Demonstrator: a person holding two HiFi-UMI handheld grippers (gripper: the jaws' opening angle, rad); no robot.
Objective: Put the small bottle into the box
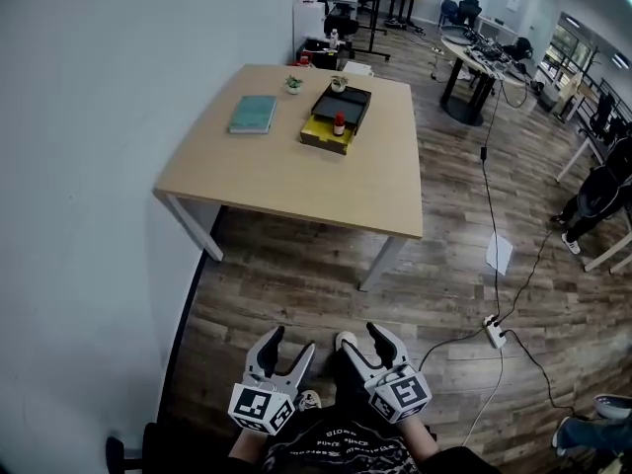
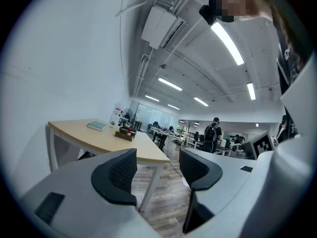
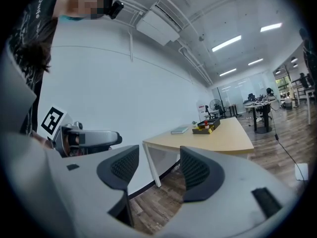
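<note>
1. The left tool [image 1: 288, 349] and the right tool [image 1: 363, 339] were held low, close to the person's body and well apart from the table [image 1: 286, 181]. The jaws of each stood wide apart with nothing between them.
2. The small bottle [image 1: 339, 123], red, stood upright at the near end of the box [image 1: 321, 134], on the far half of the table. At this range it could not be told whether it stood inside the box or on its edge.
3. The step in hand was judged to be the approach, which called for closing on the table's near edge first.
4. One tool should be brought down over the bottle with its jaws wide, clear of the box wall and the book [image 1: 254, 114] on the left.
</note>
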